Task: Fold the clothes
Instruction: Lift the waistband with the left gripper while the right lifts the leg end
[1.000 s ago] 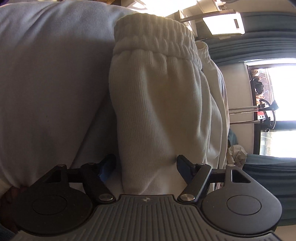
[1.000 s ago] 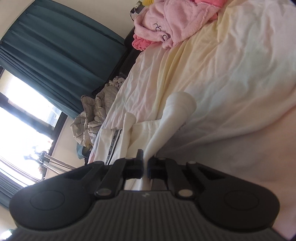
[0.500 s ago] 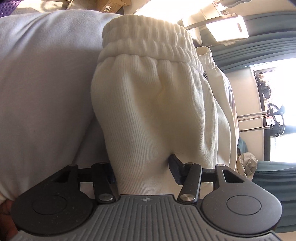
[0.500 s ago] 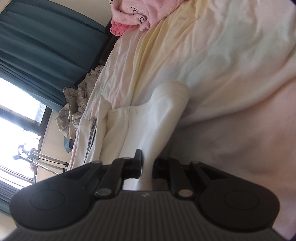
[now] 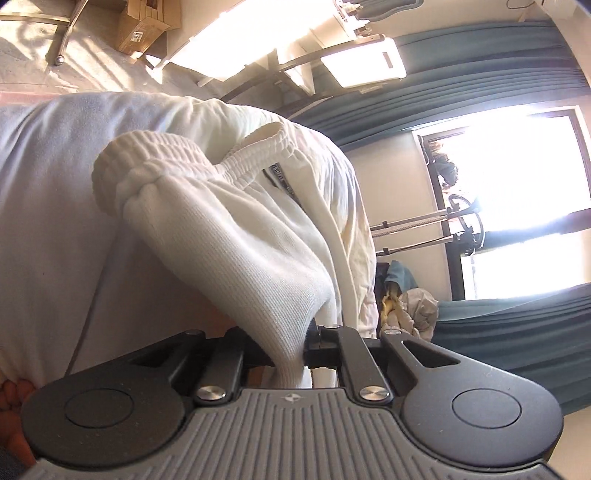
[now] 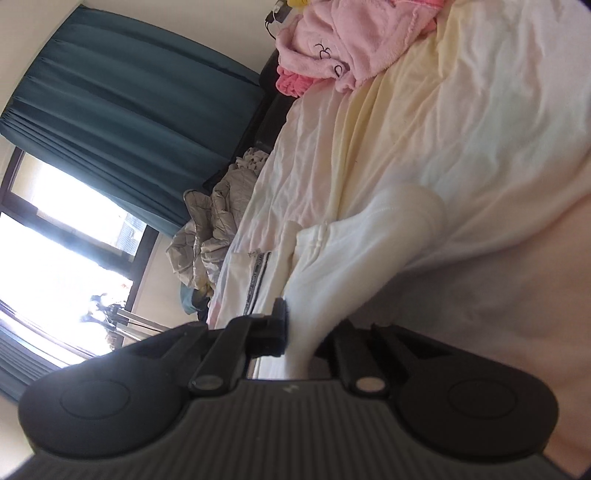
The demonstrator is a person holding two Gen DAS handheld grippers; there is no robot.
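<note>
White ribbed trousers (image 5: 229,236) with an elastic waistband lie on the pale bedsheet (image 5: 48,206). In the left wrist view my left gripper (image 5: 291,347) is shut on a bunched fold of them near the waistband, and the cloth hangs lifted off the bed. In the right wrist view my right gripper (image 6: 303,336) is shut on another part of the white trousers (image 6: 347,269), which stretch away over the cream bedsheet (image 6: 461,122). The cloth hides the pads of both grippers.
A pink fleece garment (image 6: 354,40) lies at the far end of the bed. A crumpled grey quilt (image 6: 210,229) sits beside the bed under teal curtains (image 6: 122,122). Cardboard boxes (image 5: 147,22) and a metal stand (image 5: 417,232) are on the floor by the window.
My left gripper went from open around the trousers to shut on a fold and rose, lifting the waistband end. My right gripper kept its hold while more cloth came into its view.
</note>
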